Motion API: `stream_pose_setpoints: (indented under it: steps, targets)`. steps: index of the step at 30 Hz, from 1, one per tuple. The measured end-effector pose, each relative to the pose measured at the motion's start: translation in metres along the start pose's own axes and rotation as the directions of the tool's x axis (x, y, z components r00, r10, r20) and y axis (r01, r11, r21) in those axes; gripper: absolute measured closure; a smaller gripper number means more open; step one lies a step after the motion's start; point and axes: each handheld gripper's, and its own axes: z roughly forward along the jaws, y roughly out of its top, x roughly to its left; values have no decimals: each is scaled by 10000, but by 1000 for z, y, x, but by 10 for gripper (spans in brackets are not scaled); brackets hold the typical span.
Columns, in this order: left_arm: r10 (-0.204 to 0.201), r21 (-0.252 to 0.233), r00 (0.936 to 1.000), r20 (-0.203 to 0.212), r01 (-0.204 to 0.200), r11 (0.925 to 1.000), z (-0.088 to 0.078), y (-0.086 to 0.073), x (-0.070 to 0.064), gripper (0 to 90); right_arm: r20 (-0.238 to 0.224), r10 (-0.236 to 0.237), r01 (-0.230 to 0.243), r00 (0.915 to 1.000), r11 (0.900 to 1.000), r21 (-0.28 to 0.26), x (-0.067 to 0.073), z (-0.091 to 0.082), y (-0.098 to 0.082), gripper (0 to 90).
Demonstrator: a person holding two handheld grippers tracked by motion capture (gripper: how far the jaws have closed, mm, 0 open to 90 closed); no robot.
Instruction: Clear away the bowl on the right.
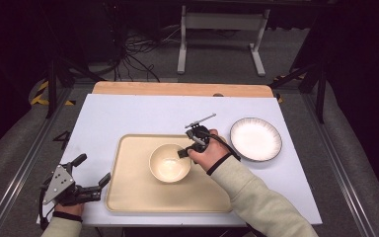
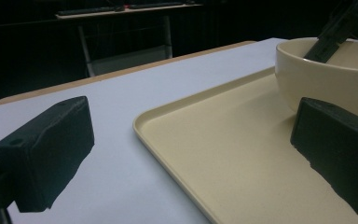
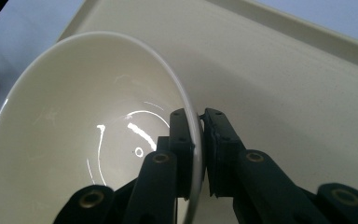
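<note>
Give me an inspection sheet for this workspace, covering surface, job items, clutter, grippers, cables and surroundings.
Surface: white table top, wooden strip along the far edge.
Job's things: cream bowl on the beige tray; white plate with a dark rim lies on the table beside the tray.
Clutter: nothing seen.
Grippers: right gripper shut on the bowl's rim, one jaw inside, one outside; left gripper open, at the tray's left edge, holding nothing.
Cables: black cable trails from the right gripper over the wrist; a tangle lies on the floor behind the table.
Surroundings: dark room, white stand legs behind.
</note>
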Motion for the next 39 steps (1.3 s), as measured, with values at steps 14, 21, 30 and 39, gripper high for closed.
stream_pose_setpoints:
  steps: [14, 21, 30, 39]
  targets:
    - [4, 32, 10000, 1, -4, 10000, 0, 0, 0, 2, 83, 64, -67, 9999, 9994, 331, -4, 16, -4, 824]
    - [0, 3, 10000, -2, 0, 10000, 0, 0, 0, 2, -80, 52, -49, 10000, 9993, 358, -8, 17, -5, 821]
    - [5, -16, 10000, -1, -5, 10000, 0, 0, 0, 2, -216, -93, 96, 9997, 9999, 134, -10, 15, -4, 735]
    - [4, 22, 10000, -8, -4, 10000, 0, 0, 0, 2, -215, -264, 249, 9994, 9976, -648, -7, 3, -4, 588]
